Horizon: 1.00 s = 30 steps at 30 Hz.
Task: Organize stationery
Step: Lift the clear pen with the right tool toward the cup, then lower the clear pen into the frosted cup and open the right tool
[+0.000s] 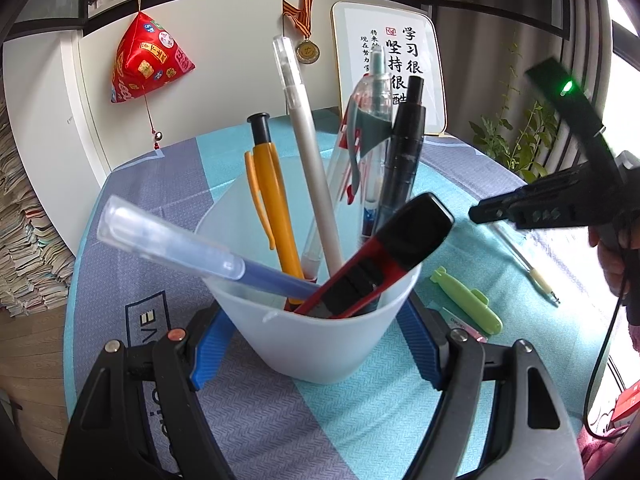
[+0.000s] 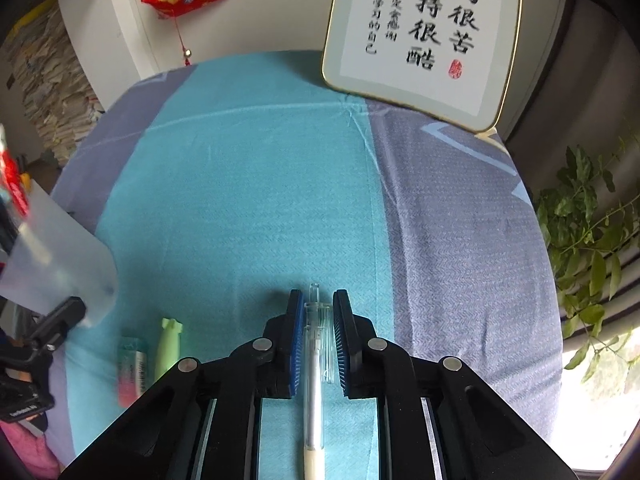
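Observation:
My left gripper (image 1: pixel 316 344) is shut on a translucent white cup (image 1: pixel 316 336) that holds several pens and a red-and-black utility knife (image 1: pixel 384 256). The cup also shows at the left edge of the right wrist view (image 2: pixel 56 256). My right gripper (image 2: pixel 317 344) is open, its blue pads on either side of a clear pen (image 2: pixel 315 364) lying on the tablecloth, not closed on it. In the left wrist view the right gripper (image 1: pixel 520 210) hovers over that pen (image 1: pixel 524 262). A green submarine-shaped item (image 1: pixel 468 300) and a pink eraser (image 2: pixel 132 372) lie between cup and pen.
The table wears a teal and grey-purple cloth (image 2: pixel 260 184). A framed calligraphy board (image 2: pixel 424 36) leans at the back right. A potted plant (image 2: pixel 588 248) stands off the right edge. A red ornament (image 1: pixel 150 60) hangs on the white cabinet, and paper stacks (image 1: pixel 24 248) are left.

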Motion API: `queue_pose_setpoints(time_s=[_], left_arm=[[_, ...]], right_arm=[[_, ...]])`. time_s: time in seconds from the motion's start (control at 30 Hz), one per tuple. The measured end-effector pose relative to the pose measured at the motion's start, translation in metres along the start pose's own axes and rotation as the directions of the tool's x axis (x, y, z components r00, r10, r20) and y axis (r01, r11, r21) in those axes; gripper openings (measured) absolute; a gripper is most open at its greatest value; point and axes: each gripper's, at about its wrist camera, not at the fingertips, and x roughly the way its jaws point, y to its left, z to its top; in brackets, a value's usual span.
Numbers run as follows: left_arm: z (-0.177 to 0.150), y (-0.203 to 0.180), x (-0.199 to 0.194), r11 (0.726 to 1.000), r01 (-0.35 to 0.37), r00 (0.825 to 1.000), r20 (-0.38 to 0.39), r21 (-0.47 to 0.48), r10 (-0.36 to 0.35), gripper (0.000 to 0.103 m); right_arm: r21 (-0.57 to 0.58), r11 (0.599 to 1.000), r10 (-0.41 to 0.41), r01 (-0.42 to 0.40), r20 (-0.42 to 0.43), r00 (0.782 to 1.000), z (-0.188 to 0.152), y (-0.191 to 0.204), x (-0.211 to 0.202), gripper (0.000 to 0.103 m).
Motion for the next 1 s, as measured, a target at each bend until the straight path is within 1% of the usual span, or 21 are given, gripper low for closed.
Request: queue_pose_setpoints(time_s=[0.13,0.27,0.4,0.53,0.67,0.73,0.83,1.0], left_arm=[[0.000,0.001,0.000,1.000,0.001,1.000,0.000,-0.001,-0.001,0.076],[-0.001,0.001,0.000,1.000,0.002,1.000,0.000,-0.002,-0.002,0.076],[0.000,0.001,0.000,1.000,0.003,1.000,-0.002,-0.006,-0.003,0.076],[0.000,0.001,0.001,1.000,0.003,1.000,-0.005,-0.009,-0.003,0.076],[0.000,0.001,0.003,1.000,0.003,1.000,-0.008,-0.011,-0.003,0.076],[0.001,0.001,0.003,1.000,0.003,1.000,-0.009,-0.012,-0.003,0.076],[0.001,0.001,0.003,1.000,0.003,1.000,-0.008,-0.010,-0.003,0.076],[0.001,0.001,0.003,1.000,0.003,1.000,-0.009,-0.013,-0.003,0.076]], right_arm=[[0.000,1.000,0.014,-0.014,0.073,0.997,0.002,0.006,-0.030,0.015],[-0.010,0.999,0.034,-0.033,0.151,0.988,0.002,0.015,-0.065,0.015],[-0.024,0.997,0.080,-0.077,0.210,0.974,0.001,0.024,-0.093,0.015],[-0.041,0.994,0.106,-0.098,0.262,0.959,0.003,0.034,-0.115,0.015],[-0.083,0.988,0.151,-0.131,0.326,0.933,0.009,0.046,-0.144,0.015],[-0.101,0.985,0.169,-0.142,0.345,0.923,0.012,0.051,-0.154,0.015],[-0.117,0.977,0.210,-0.179,0.375,0.903,0.017,0.058,-0.168,0.015],[-0.160,0.957,0.287,-0.241,0.430,0.856,0.032,0.076,-0.183,0.015]])
